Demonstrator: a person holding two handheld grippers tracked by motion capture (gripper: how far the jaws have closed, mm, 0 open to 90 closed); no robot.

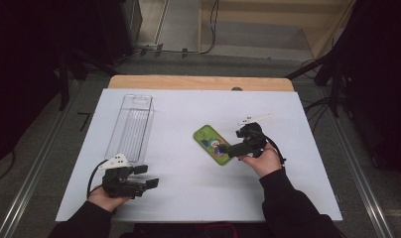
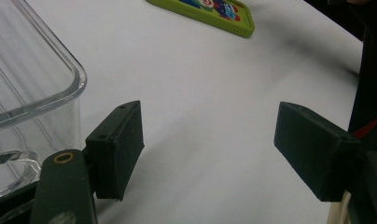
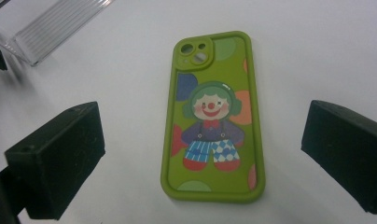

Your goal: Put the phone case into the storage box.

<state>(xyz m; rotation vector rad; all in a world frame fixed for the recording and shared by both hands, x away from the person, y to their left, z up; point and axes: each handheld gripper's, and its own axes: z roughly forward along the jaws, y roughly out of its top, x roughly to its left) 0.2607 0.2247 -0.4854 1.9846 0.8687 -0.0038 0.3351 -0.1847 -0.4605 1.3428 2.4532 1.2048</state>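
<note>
A green phone case with a cartoon clown on its back lies flat right of the table's middle, also in the right gripper view and at the top of the left gripper view. My right gripper hovers at its near end, open, its pads wide on either side of the case without touching it. A clear plastic box stands left of centre, its corner close to my left gripper, which rests open near the front left with nothing between its pads.
The white table sheet has free room between the two hands and behind the case. A wooden table edge shows at the back. Dark stands and cables flank the table on the floor.
</note>
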